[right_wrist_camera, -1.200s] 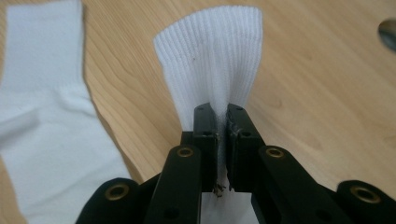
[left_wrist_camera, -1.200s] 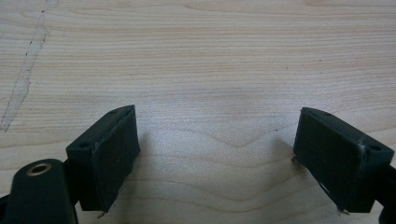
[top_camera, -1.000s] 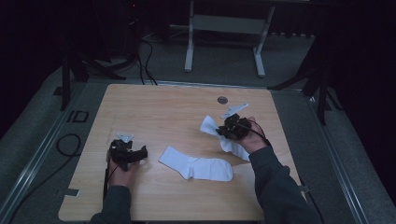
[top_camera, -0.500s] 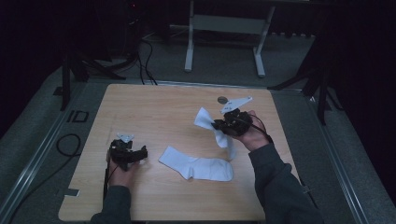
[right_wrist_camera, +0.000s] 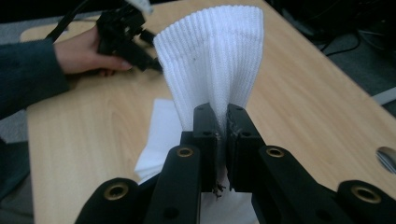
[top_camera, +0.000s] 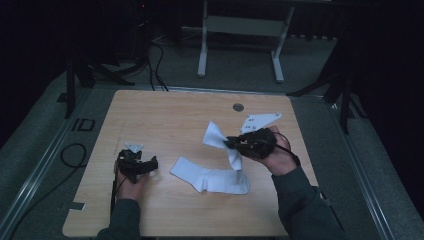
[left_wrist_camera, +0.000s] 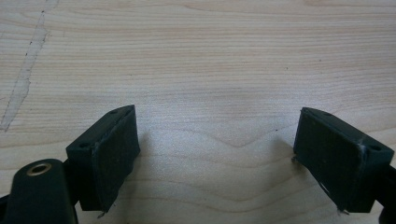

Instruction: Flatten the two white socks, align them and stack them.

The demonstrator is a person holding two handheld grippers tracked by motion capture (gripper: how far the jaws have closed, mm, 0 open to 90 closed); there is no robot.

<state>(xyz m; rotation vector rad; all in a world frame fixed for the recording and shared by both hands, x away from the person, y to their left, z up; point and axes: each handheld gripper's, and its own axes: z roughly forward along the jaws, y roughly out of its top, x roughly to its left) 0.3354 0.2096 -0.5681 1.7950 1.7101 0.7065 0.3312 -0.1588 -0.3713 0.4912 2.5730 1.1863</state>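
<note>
Two white socks are on the wooden table (top_camera: 165, 120). One sock (top_camera: 210, 179) lies flat near the middle front. My right gripper (top_camera: 231, 144) is shut on the second sock (top_camera: 216, 136) and holds it raised above the table, its ribbed cuff (right_wrist_camera: 212, 60) fanning out past the jaws and its lower end hanging toward the flat sock. At the table's left, my left gripper (top_camera: 150, 165) rests low over bare wood, jaws wide apart with nothing between them; its pads (left_wrist_camera: 114, 154) frame only wood grain.
A small round metal grommet (top_camera: 238, 107) sits in the table near its far edge. A white frame leg (top_camera: 202, 47) and cables lie on the dark floor beyond. The table's back left is bare wood.
My right gripper has lifted the held sock up and leftward, toward the table's middle. The left gripper has not moved.
</note>
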